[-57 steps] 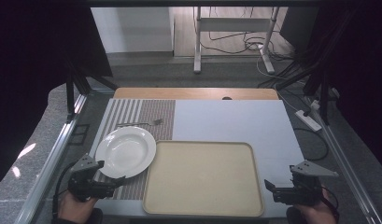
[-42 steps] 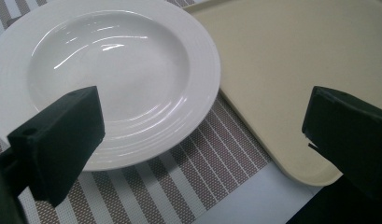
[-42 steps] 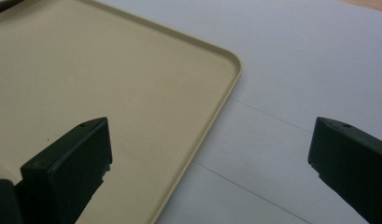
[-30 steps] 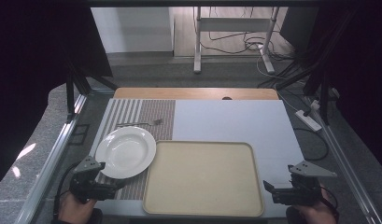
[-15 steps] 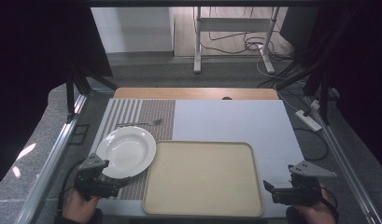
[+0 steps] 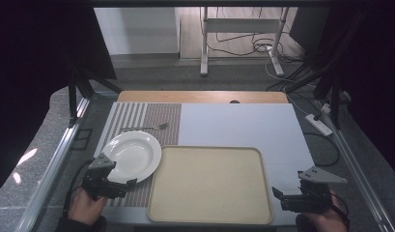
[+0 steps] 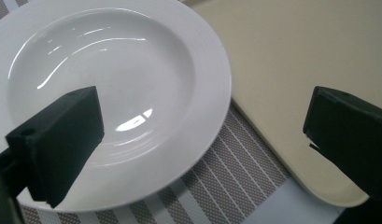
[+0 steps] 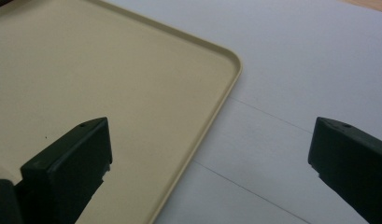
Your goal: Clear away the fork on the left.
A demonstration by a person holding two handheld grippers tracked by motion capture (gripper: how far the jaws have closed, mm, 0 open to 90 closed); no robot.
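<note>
A: Where is the plate (image 6: 132,154)?
B: Just left of the tray (image 6: 209,183), on the striped mat (image 7: 226,182); left gripper (image 6: 125,186) spread wide at its near rim

A: Best approach?
B: Likely straddle the rim squarely before closing; right gripper (image 6: 278,195) waits, likewise spread

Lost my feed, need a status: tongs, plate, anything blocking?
Both tongs open, left tongs at the plate, right tongs by the tray. Plate empty on the striped mat. Nothing blocking.

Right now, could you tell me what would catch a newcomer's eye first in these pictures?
Probably the glossy white plate on the striped placemat at the table's left, with a fork lying just beyond it. Next, the large beige tray at the centre front. The left gripper, jaws open, points at the plate's near rim, while the right gripper sits open by the tray's right corner.
</note>
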